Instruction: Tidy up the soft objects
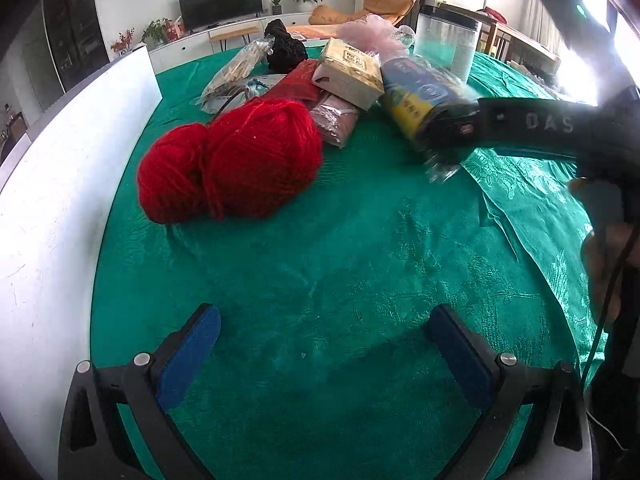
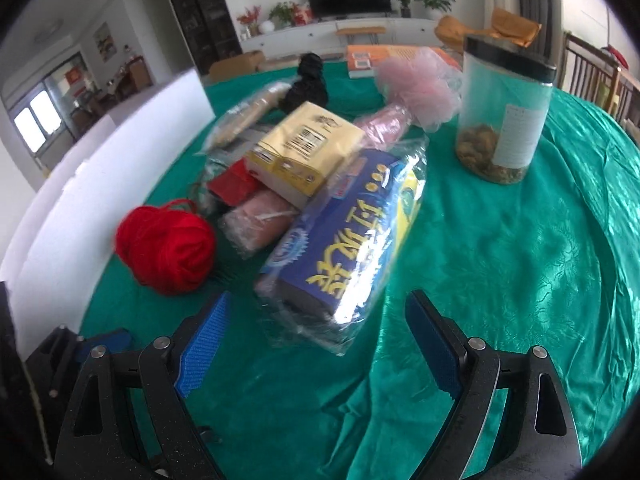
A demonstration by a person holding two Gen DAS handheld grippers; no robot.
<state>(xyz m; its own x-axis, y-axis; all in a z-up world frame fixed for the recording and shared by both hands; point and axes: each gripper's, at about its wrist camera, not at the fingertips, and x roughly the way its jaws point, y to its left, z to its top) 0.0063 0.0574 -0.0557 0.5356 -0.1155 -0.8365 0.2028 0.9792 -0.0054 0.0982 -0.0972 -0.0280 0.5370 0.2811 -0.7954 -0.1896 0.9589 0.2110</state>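
A pile of soft goods lies on the green tablecloth (image 2: 500, 280). Nearest is a blue and yellow pack in clear plastic (image 2: 348, 240). My right gripper (image 2: 320, 322) is open, and the pack's near end sits between its blue pads (image 2: 204, 344) without being pressed. In the left wrist view the right gripper (image 1: 448, 136) reaches in from the right at that pack (image 1: 416, 92). Two red yarn balls (image 1: 232, 164) lie left of the pile. My left gripper (image 1: 326, 344) hangs open over bare cloth in front of them, holding nothing.
A yellow tissue pack (image 2: 304, 148) rests on a pink wrapped cloth (image 2: 260, 224) and a red one (image 2: 232, 184). Behind are a pink mesh puff (image 2: 420, 84), a black bundle (image 2: 308, 80) and a clear jar (image 2: 504, 112). A white board (image 2: 100, 160) walls the left edge.
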